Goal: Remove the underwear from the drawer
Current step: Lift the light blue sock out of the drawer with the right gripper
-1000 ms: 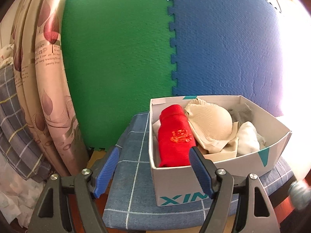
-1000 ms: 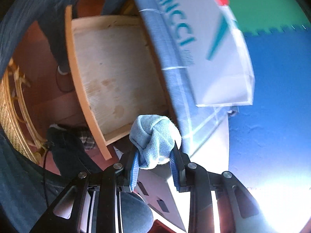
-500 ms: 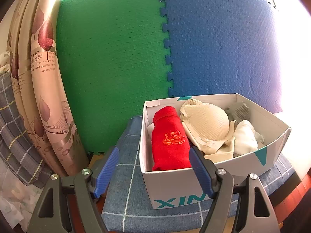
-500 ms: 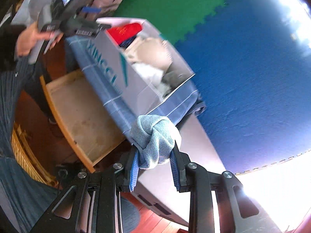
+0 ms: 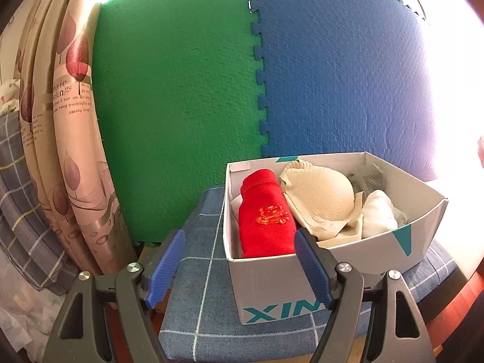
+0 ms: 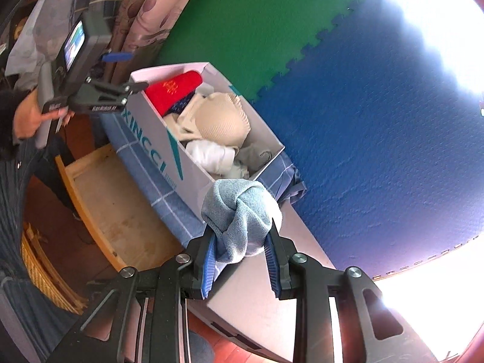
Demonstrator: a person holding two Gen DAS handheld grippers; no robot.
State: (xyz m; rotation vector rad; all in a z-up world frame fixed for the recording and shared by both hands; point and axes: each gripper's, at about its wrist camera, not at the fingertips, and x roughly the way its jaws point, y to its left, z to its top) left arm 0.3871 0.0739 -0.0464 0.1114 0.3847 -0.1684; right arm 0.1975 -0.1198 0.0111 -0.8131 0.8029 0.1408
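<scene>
Grip status: right gripper (image 6: 242, 237) pinched on light-blue, knotted terry-cloth underwear bundle (image 6: 242, 211), blue pads pressed into its lower half, knot bulging above the fingertips. Bundle held in the air, clear of the open pale wooden drawer (image 6: 121, 211) at lower left, just in front of the near corner of the white cardboard box with teal lettering (image 6: 157, 139).

Handling, as judged: light, soft, compressible, non-fragile; textured knit unlikely to slip. Take hold across the thick knotted middle, never on a loose end, to avoid unrolling. Apply moderate squeeze only.

Beyond: box seated on blue checked cloth (image 6: 169, 211), holding red folded garment (image 5: 266, 220), cream padded bra (image 5: 320, 193) and white rolled garment (image 5: 378, 214). Treat these likewise: soft, light, liable to snag on one another.

Left gripper (image 5: 239, 260) spread wide, nothing between the pads, aimed at the box's left end.

Green and blue foam mats (image 5: 181, 90) behind.
</scene>
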